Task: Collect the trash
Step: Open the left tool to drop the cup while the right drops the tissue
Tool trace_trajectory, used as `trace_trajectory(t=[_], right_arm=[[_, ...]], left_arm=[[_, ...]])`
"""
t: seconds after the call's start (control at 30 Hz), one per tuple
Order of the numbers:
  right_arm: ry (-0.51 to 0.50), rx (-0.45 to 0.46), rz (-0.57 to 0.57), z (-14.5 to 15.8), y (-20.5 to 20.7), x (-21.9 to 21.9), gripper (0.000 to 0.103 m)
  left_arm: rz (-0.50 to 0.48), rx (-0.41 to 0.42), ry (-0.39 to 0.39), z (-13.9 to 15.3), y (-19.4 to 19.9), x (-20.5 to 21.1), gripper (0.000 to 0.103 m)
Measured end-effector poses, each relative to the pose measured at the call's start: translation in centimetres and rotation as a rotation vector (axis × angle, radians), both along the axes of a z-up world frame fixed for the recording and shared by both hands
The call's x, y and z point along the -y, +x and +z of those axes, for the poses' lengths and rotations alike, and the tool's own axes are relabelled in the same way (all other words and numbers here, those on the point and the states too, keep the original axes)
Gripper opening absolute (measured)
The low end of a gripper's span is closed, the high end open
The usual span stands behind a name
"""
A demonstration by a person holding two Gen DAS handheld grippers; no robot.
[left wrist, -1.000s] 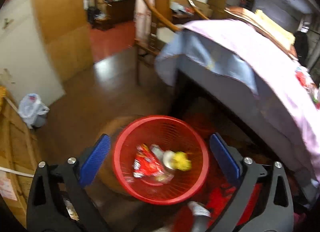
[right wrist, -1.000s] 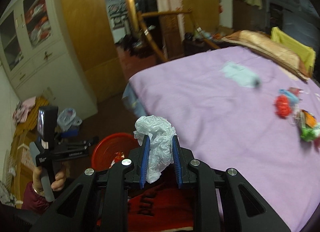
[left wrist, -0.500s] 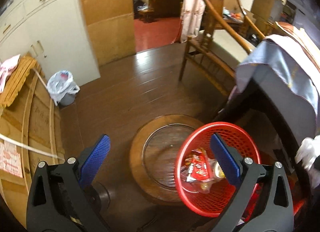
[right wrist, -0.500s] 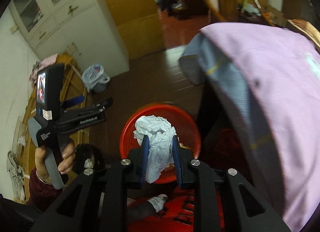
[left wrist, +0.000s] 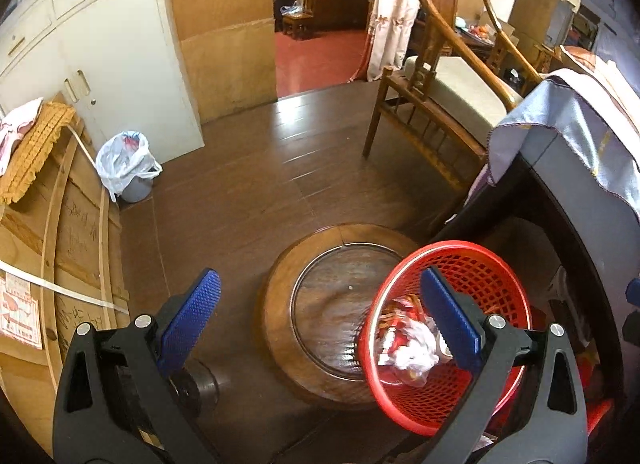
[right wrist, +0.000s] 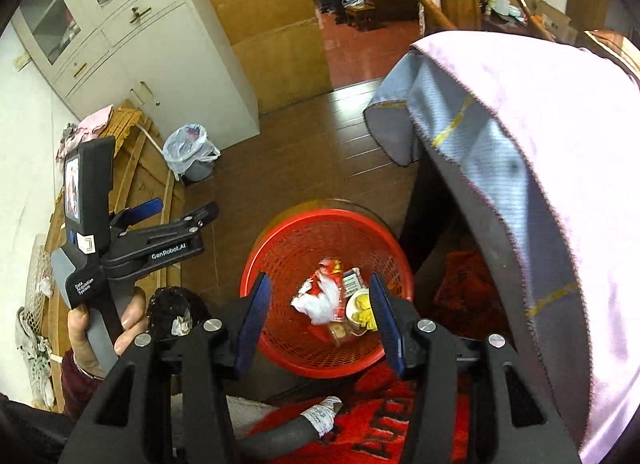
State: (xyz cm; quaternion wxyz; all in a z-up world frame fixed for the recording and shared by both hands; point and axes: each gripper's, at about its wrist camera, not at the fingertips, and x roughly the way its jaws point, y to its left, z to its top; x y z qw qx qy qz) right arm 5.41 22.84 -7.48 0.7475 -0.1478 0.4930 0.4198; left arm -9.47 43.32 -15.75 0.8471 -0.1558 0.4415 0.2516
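Note:
A red mesh basket [right wrist: 280, 252] stands on a round wooden stool by the bed; it also shows in the left wrist view [left wrist: 492, 264]. A crumpled white plastic bag [right wrist: 320, 304] lies inside it among red wrappers and a yellow cup [right wrist: 362, 304]; the bag also shows in the left wrist view [left wrist: 412, 352]. My right gripper [right wrist: 320, 316] is open and empty right above the basket. My left gripper [left wrist: 320, 320] is open and empty, off to the basket's left; it also shows in the right wrist view [right wrist: 176, 215].
The bed with a purple sheet [right wrist: 540, 143] rises at the right. A wooden chair [left wrist: 436, 103] stands beyond the stool [left wrist: 320, 304]. A small bin with a white liner [left wrist: 128, 167] sits by the white cabinet [left wrist: 100, 63]. Wooden boards [left wrist: 60, 244] lean at the left.
My right gripper has opened and let the white bag drop into the red basket. My left gripper has drifted left, away from the basket.

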Motion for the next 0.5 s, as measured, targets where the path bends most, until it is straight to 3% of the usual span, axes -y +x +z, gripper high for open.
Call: trace_trajectory(t=[0.3, 0.5], right_arm=[[0.069, 0.066, -0.069, 2.9, 0.0, 3.6, 0.056], [0.137, 0.128, -0.134, 5.9, -0.4, 8.3, 0.06]], left_arm=[[-0.062, 0.061, 0.042, 3.8, 0.4, 3.3, 0.096], [-0.126, 0.118, 0.099, 7.5, 0.4, 7.1, 0.096]])
